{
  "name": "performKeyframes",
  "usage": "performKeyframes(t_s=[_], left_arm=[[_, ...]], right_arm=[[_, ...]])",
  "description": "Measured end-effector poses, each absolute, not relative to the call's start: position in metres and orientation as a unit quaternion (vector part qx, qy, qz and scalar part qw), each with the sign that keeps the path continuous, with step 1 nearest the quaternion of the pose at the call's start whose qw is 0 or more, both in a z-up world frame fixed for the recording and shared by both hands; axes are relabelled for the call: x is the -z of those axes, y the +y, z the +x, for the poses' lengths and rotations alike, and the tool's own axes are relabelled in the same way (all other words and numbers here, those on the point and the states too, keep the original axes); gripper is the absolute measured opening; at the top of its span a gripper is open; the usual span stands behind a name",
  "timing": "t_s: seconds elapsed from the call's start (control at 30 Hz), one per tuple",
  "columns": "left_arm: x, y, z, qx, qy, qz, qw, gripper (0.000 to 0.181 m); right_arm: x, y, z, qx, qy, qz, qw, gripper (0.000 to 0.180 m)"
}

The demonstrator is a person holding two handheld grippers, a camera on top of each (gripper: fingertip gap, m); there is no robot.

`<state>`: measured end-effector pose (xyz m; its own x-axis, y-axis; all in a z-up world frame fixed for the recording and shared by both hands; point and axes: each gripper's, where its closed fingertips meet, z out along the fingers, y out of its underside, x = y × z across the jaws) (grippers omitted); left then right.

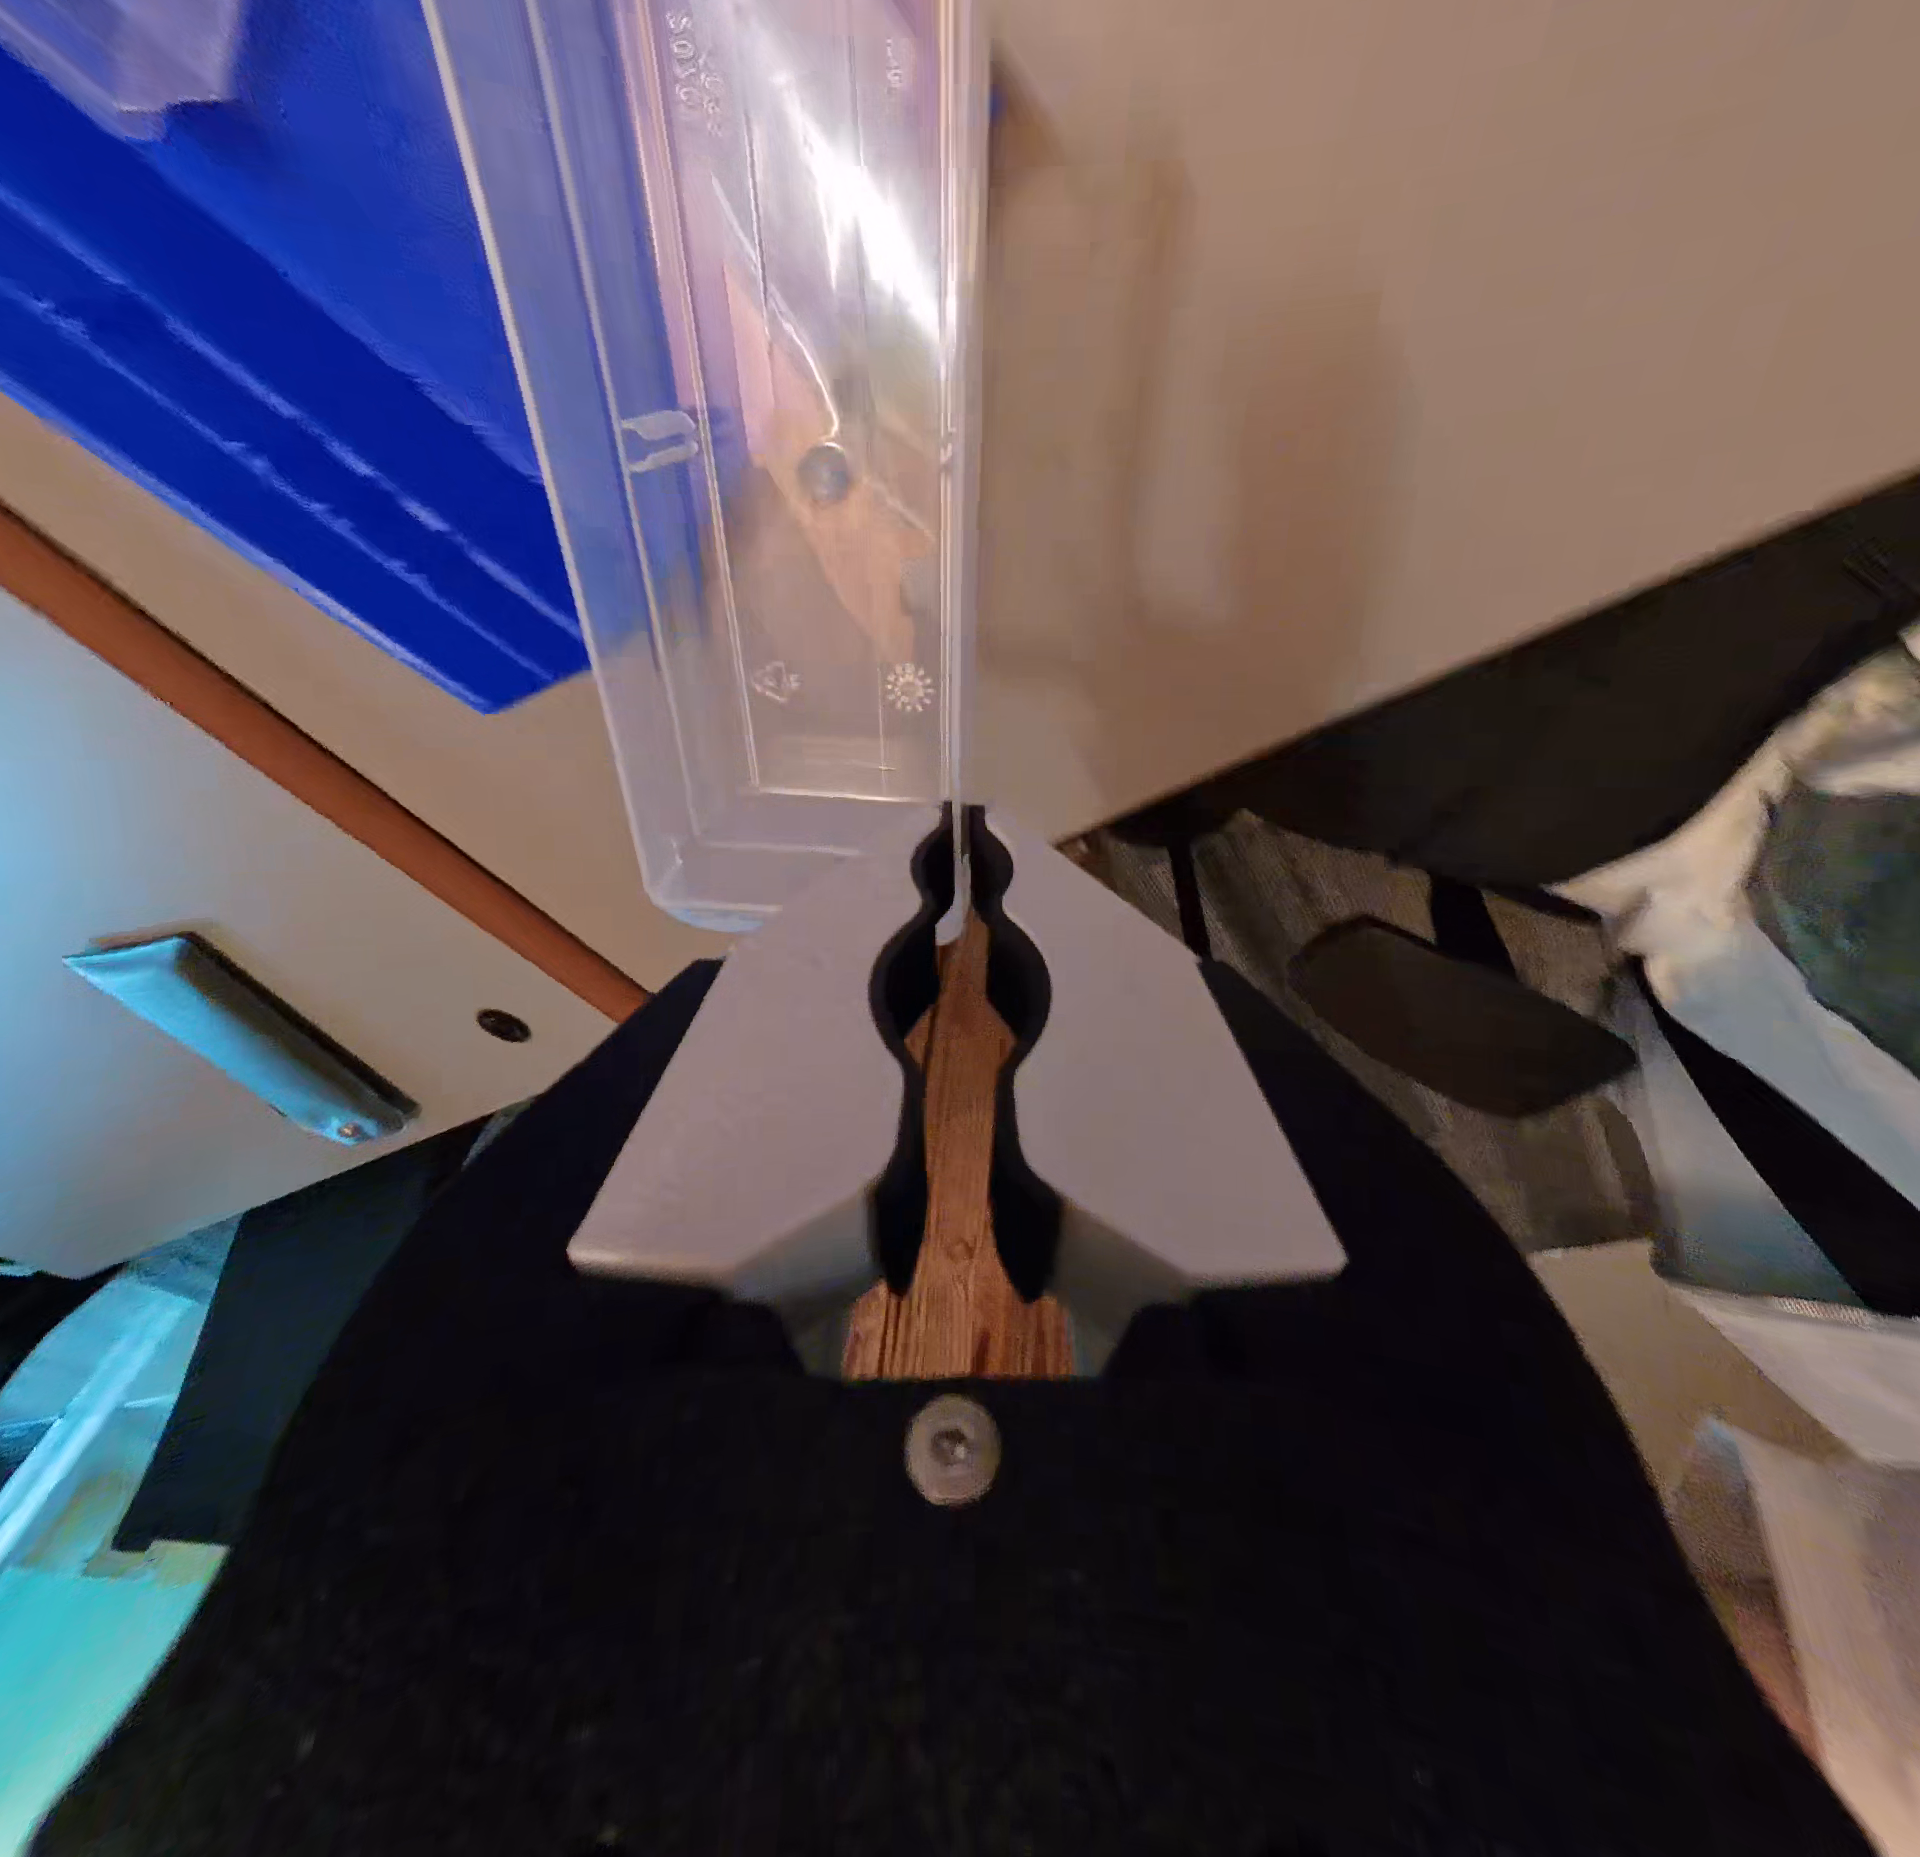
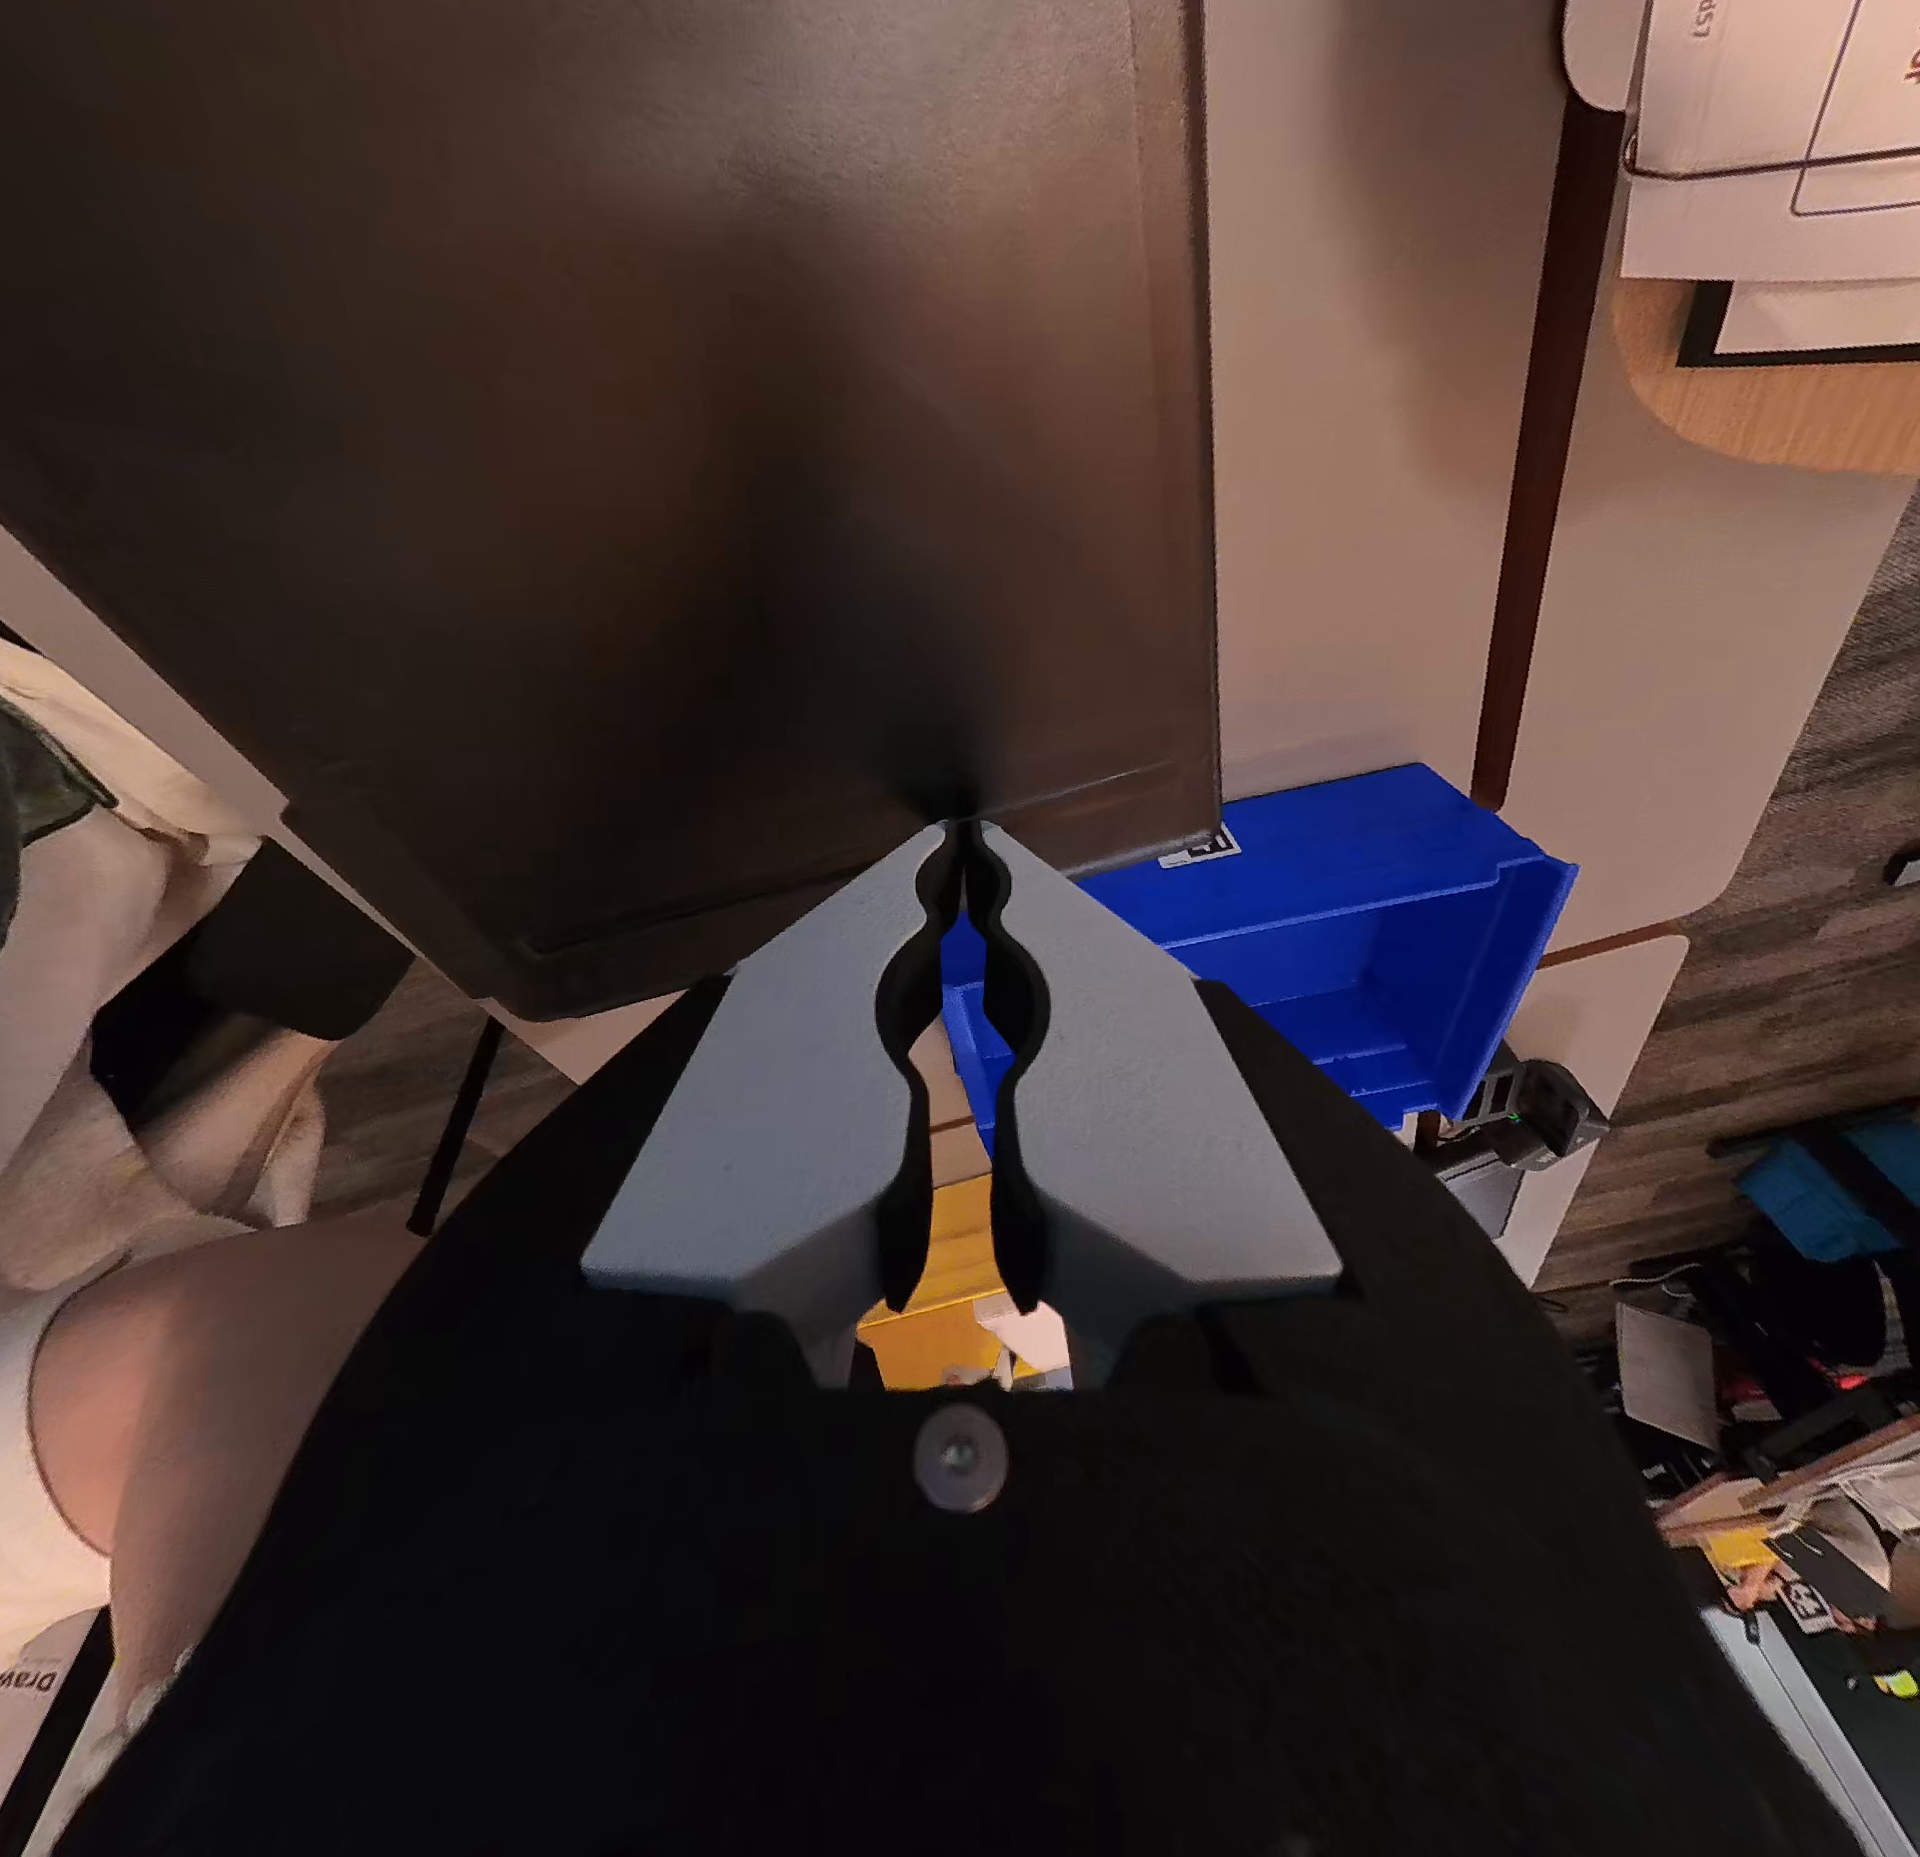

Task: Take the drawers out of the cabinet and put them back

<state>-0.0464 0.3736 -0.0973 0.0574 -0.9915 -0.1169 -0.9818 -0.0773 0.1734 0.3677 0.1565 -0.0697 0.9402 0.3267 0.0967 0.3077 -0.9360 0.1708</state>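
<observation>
the left gripper [image 1: 958,851] is closed on the clear drawer [image 1: 790,405] wall, carrying it at 12 o'clock; the right gripper [image 2: 961,851] pinches the dark cabinet [image 2: 623,405] edge, probably to steady it.

Dim, warm light (blurred, warped edges)

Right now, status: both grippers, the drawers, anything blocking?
Left gripper shut on clear drawer, pinching its thin edge. Right gripper shut on dark drawer, also by its edge. Blue bin just beyond the right gripper; cabinet not in view.
</observation>
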Motion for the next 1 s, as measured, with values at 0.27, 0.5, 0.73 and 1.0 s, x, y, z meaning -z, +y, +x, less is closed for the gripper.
performKeyframes(t_s=[0.27,0.5,0.73,1.0], left_arm=[[0.119,0.225,-0.022,0.016,-0.716,0.686,0.123,0.000],[0.161,0.165,0.022,-0.007,-0.690,0.712,0.132,0.000],[0.176,0.162,0.058,0.009,-0.671,0.731,0.120,0.000],[0.176,0.158,0.085,0.004,-0.647,0.753,0.119,0.000]], right_arm=[[0.070,0.156,0.368,-0.065,0.161,0.982,0.076,0.000],[0.070,0.156,0.368,-0.066,0.156,0.982,0.082,0.000],[0.070,0.157,0.367,-0.051,0.153,0.985,0.061,0.000],[0.070,0.157,0.367,-0.042,0.153,0.986,0.057,0.000]])
